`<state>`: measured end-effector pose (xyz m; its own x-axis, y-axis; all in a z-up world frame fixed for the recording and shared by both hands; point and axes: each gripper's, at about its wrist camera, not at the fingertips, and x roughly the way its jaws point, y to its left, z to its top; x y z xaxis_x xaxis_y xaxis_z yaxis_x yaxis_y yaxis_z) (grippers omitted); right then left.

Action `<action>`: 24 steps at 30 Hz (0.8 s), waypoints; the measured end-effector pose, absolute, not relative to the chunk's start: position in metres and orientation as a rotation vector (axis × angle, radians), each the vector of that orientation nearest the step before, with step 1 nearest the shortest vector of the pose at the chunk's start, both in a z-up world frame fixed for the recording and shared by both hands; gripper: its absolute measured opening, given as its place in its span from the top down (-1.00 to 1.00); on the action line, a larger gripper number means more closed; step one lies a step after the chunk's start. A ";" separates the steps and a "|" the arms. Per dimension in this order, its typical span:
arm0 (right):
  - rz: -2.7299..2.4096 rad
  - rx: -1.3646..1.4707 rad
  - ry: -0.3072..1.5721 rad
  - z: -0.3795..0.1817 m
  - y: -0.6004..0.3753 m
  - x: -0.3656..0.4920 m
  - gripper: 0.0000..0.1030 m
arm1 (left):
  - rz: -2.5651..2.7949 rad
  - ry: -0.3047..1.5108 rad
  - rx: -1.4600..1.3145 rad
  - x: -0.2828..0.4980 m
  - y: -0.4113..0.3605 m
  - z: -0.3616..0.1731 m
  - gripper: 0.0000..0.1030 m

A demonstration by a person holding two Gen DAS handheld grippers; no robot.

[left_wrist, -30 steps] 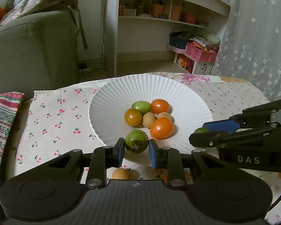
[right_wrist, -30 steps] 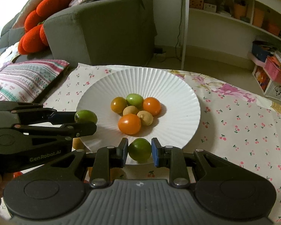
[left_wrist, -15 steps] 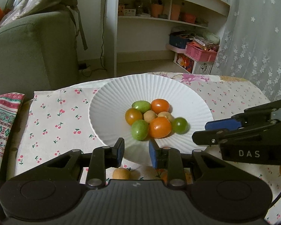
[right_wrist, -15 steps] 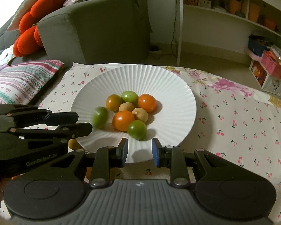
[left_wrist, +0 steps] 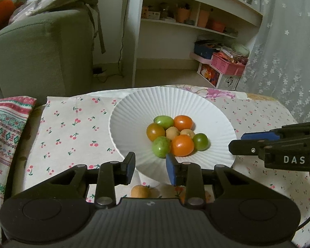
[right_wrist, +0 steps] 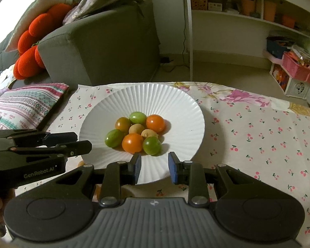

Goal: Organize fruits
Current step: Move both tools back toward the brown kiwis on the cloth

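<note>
Fruits (left_wrist: 172,134) are sitting clustered on the plate (left_wrist: 134,111); I'm keeping both tongs (left_wrist: 149,167) (right_wrist: 154,168) released, empty, jaws just opening; one tan fruit (left_wrist: 140,191) is waiting nearby.

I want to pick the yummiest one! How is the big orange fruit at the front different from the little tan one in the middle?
The orange fruit is larger, the tan fruit smaller. The orange fruit is shiny; the tan fruit looks dull. The orange fruit lies at the pile's near edge; the tan fruit lies in its centre. Both are roundish and rest in the white plate.
</note>
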<state>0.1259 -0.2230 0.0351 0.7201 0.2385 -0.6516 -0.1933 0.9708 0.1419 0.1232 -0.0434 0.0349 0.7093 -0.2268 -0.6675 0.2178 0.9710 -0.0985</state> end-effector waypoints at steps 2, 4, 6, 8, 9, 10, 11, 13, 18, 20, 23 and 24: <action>0.241 0.069 0.725 0.037 -0.223 0.124 0.46 | -0.240 0.748 -0.021 0.122 -0.041 0.036 0.56; 0.245 0.074 0.718 0.039 -0.224 0.122 0.41 | -0.232 0.751 -0.025 0.119 -0.040 0.038 0.44; 0.252 0.080 0.713 0.041 -0.224 0.120 0.38 | -0.226 0.750 -0.024 0.116 -0.038 0.040 0.33; 0.259 0.087 0.708 0.043 -0.225 0.118 0.31 | -0.222 0.752 -0.017 0.113 -0.038 0.041 0.25; 0.262 0.094 0.706 0.044 -0.225 0.117 0.26 | -0.220 0.755 -0.013 0.111 -0.037 0.042 0.18; 0.266 0.107 0.707 0.044 -0.226 0.116 0.24 | -0.217 0.759 -0.011 0.110 -0.036 0.042 0.07; 0.269 0.122 0.712 0.044 -0.227 0.116 0.24 | -0.215 0.767 -0.008 0.108 -0.035 0.042 0.03; 0.268 0.133 0.716 0.043 -0.228 0.115 0.24 | -0.208 0.776 -0.005 0.106 -0.032 0.043 -0.06; 0.279 0.134 0.707 0.046 -0.227 0.109 0.22 | -0.202 0.798 -0.011 0.102 -0.026 0.044 -0.10; 0.287 0.130 0.705 0.047 -0.225 0.107 0.21 | -0.205 0.803 -0.006 0.102 -0.026 0.043 -0.11; 0.297 0.122 0.708 0.046 -0.222 0.105 0.21 | -0.207 0.818 0.010 0.101 -0.029 0.041 -0.11; 0.300 0.119 0.710 0.046 -0.221 0.104 0.21 | -0.210 0.824 0.014 0.100 -0.030 0.040 -0.12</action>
